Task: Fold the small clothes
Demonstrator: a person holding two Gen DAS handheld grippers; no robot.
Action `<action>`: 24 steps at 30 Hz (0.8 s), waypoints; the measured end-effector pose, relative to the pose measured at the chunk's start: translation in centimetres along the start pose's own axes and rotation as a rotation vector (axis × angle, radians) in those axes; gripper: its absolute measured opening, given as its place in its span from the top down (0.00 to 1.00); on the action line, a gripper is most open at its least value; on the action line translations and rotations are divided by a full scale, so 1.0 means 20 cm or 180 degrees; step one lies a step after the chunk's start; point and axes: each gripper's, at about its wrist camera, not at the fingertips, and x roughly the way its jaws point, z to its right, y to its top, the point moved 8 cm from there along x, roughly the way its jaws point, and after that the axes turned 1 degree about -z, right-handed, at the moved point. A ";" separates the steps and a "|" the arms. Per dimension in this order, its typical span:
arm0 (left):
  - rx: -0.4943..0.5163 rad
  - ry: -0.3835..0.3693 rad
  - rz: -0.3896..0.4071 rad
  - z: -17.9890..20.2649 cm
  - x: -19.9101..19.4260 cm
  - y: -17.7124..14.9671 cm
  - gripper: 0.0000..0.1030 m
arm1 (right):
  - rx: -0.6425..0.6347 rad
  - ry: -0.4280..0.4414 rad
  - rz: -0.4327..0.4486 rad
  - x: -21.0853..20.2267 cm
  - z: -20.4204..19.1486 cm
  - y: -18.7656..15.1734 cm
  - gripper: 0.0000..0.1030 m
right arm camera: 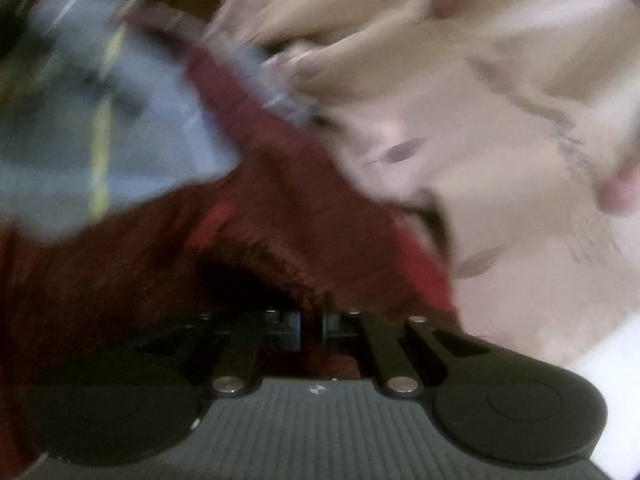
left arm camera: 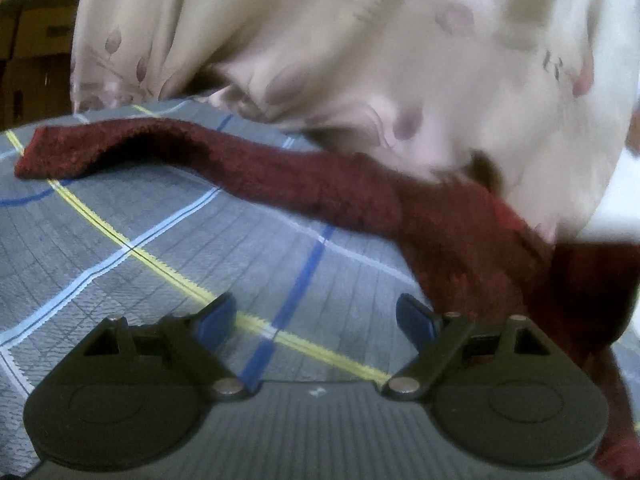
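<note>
Maroon terry makes up the small cloth (left arm camera: 304, 176), which runs as a long band from the left edge of the left wrist view, where one end rests on the grey plaid bedsheet (left arm camera: 120, 248), down to the lower right, where it lifts off and bunches. In the right wrist view the same cloth fills the lower left and middle, and the right gripper (right arm camera: 310, 326) has its jaws clenched on a gathered fold of it. The left gripper (left arm camera: 314, 316) hovers over the sheet with its jaws released and nothing between them.

My worry is the one-sided hold: with only one end pinched, the band could twist or slump into a rope instead of laying flat. The right view is heavily blurred, so how deep the bite is cannot be told; a shallow one might slip.

Just behind the cloth, a pale floral fabric (left arm camera: 360, 60) hangs across the upper frame and touches or overlaps it near the right, so it could get dragged into the fold. Open sheet lies in the lower left and centre of the left view; the bed's edge shows at upper left.
</note>
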 end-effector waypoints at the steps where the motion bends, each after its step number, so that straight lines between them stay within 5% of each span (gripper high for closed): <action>1: 0.0049 0.0032 -0.0009 0.01 0.00 0.00 0.15 | 0.0385 -0.0086 0.0103 -0.04 0.15 0.02 0.92; 5: 0.0110 0.0079 -0.0032 0.02 0.00 0.00 0.15 | 0.1610 -0.0549 0.0403 -0.24 0.78 -0.11 0.92; 8: 0.0098 0.0078 -0.0024 0.02 0.00 0.00 0.15 | 0.2420 -0.0970 0.0485 -0.42 1.27 -0.39 0.92; 12: 0.0149 0.0108 -0.0031 0.02 0.01 -0.01 0.15 | 0.3120 -0.1435 0.0228 -0.55 1.70 -0.92 0.91; 18: 0.0227 0.0138 -0.0055 0.03 0.01 -0.01 0.15 | 0.3978 -0.1711 -0.0245 -0.52 1.88 -1.65 0.91; 21: 0.0296 0.0012 -0.0166 0.07 -0.01 0.00 0.15 | 0.4436 -0.1595 -0.0232 -0.45 1.84 -1.90 0.90; 24: 0.0214 -0.0310 -0.0298 0.13 -0.09 0.02 0.15 | 0.4682 -0.1764 -0.0225 -0.45 1.77 -2.05 0.52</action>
